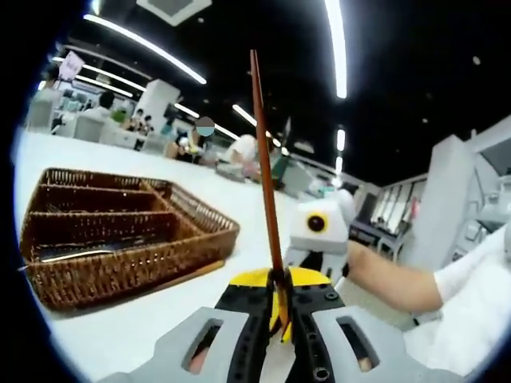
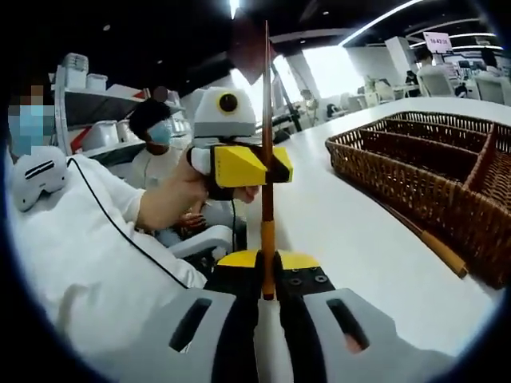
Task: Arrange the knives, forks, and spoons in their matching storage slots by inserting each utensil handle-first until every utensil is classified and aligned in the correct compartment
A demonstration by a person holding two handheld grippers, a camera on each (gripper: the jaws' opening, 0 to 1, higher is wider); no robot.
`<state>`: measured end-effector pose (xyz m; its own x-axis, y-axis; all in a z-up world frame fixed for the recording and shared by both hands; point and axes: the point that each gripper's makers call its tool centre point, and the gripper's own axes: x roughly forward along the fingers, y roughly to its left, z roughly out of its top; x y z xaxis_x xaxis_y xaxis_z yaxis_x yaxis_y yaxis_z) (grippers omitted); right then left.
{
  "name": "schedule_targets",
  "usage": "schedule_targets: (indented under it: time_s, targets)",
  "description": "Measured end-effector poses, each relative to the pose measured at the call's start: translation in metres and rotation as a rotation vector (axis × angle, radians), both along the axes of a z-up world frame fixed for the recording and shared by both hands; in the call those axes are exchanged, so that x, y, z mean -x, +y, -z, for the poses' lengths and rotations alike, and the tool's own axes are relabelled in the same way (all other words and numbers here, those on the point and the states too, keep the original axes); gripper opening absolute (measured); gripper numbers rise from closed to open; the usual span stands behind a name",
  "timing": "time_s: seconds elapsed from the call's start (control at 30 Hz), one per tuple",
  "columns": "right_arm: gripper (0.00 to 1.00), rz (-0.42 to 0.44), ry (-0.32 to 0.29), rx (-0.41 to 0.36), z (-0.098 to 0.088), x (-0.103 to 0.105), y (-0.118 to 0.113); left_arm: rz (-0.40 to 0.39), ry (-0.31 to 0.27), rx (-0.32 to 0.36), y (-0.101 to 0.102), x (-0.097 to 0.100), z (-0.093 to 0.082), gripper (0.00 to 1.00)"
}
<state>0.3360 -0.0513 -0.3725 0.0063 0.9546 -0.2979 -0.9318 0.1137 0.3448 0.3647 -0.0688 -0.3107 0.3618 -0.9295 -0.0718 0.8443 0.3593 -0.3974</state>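
A long thin utensil (image 1: 265, 175) with an orange-brown handle stands upright, seen edge-on; its kind cannot be told. My left gripper (image 1: 279, 299) is shut on it low down. My right gripper (image 1: 307, 257) comes in just behind and to the right of it. In the right gripper view the same utensil (image 2: 267, 120) rises from my right gripper (image 2: 267, 275), which is shut on its handle. My left gripper (image 2: 267, 166) meets the utensil about halfway up. The brown wicker basket (image 1: 136, 267) with long compartments sits to the left and holds a metal utensil (image 1: 76, 255).
The basket (image 2: 399, 187) rests on a white table (image 2: 343, 231). Another wooden-handled utensil (image 2: 437, 246) lies on the table along the basket's near wall. The person's white sleeve (image 2: 88, 263) is at the left. Other people sit at tables in the background.
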Motion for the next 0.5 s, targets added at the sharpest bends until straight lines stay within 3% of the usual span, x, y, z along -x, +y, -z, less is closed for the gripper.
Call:
schedule_targets:
  time_s: [0.5]
  targets:
    - [0.06, 0.097, 0.079, 0.027, -0.010, -0.013, -0.004, -0.037, -0.058, -0.013, 0.009, -0.008, -0.001, 0.10]
